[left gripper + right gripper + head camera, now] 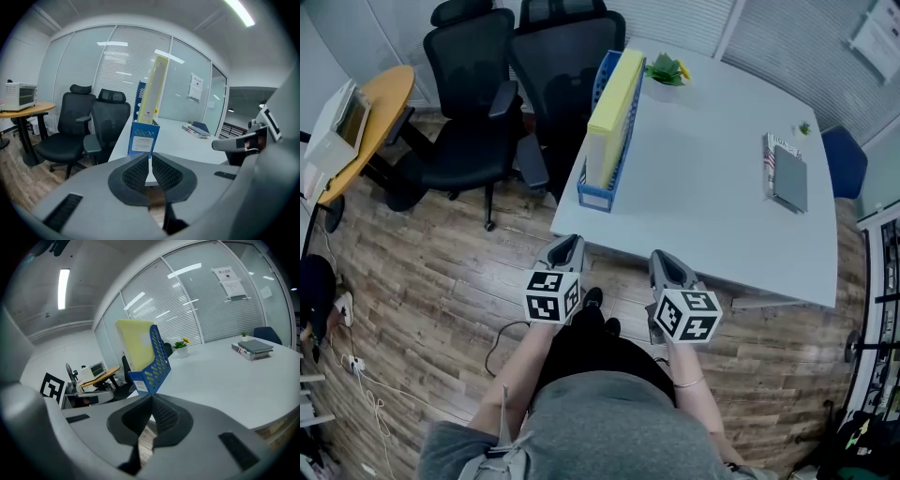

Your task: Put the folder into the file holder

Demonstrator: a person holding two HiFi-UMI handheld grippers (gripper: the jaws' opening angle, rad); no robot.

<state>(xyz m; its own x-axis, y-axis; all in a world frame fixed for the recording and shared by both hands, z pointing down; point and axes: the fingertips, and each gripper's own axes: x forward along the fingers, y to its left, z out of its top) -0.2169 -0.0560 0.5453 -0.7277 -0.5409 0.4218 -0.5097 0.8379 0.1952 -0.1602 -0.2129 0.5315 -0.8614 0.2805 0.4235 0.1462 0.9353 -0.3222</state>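
Back from the file holder [595, 195], left gripper [566, 247] and right gripper [667, 262] show fingers closed, empty; folder [614, 103] sits inside, so best stay clear

A folder [614, 103] stands in the file holder [598, 192] along the table's [703, 216] left edge. A potted plant [664, 70] sits at the far end and a stack of books [786, 173] on the right side. Office chairs [469, 112] crowd the table's far left.

Even bright office light, ceiling strip light [239, 12] glaring white, its reflections streaked across glass partitions [122, 70], pale table [703, 178] almost shadowless, strong fisheye bending and dark corners in both gripper views, nearest foreground soft
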